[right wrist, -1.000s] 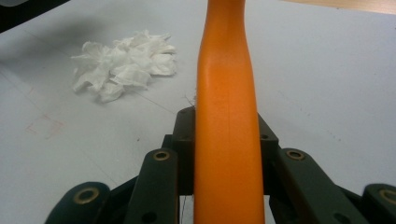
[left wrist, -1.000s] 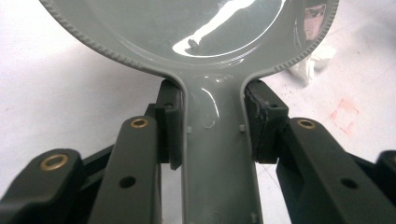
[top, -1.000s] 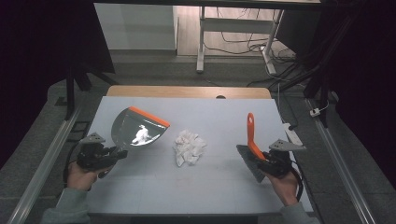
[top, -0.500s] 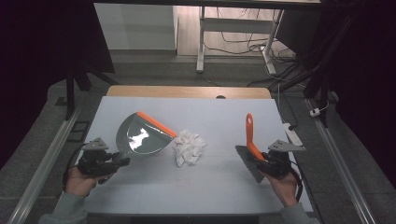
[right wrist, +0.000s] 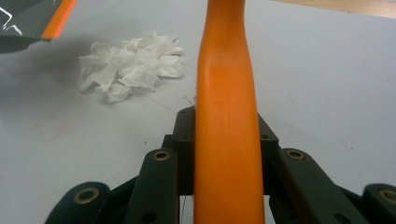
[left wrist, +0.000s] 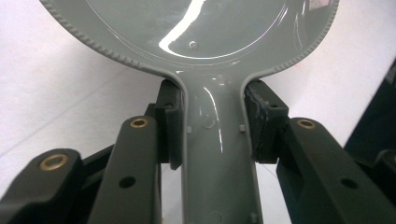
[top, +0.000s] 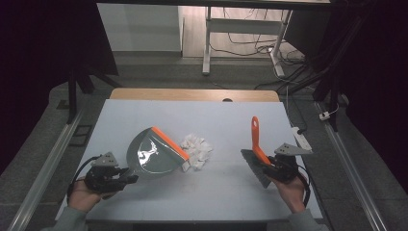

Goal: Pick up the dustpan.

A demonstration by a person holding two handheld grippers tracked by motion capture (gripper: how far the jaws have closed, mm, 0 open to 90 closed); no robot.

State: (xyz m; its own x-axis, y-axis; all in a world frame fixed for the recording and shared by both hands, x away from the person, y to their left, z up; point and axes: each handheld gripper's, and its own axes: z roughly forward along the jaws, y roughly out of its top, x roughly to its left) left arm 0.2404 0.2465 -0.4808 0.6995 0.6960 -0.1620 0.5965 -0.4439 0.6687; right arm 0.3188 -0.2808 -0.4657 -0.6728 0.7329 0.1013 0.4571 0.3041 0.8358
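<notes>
My left gripper (top: 126,179) pinches the grey dustpan (top: 153,155) by its handle near the counter's (top: 144,108) front left corner, its orange lip touching the crumpled white tissue (top: 196,147) mid-counter. My right gripper (top: 269,163) clamps the orange-handled brush (top: 255,139) towards the right edge, well apart from the tissue.

The dustpan (top: 153,156) looks like glossy grey plastic, mirror-smooth inside (it throws back a bright streak of light), with a finely ribbed rim and an orange lip. The brush handle (right wrist: 226,116) is smooth orange plastic with a soft satin sheen. The tissue wad (top: 197,148) is white, crumpled, matt paper. The counter (top: 216,192) has a pale matt sheet surface, with a bare wood strip along its far edge.
</notes>
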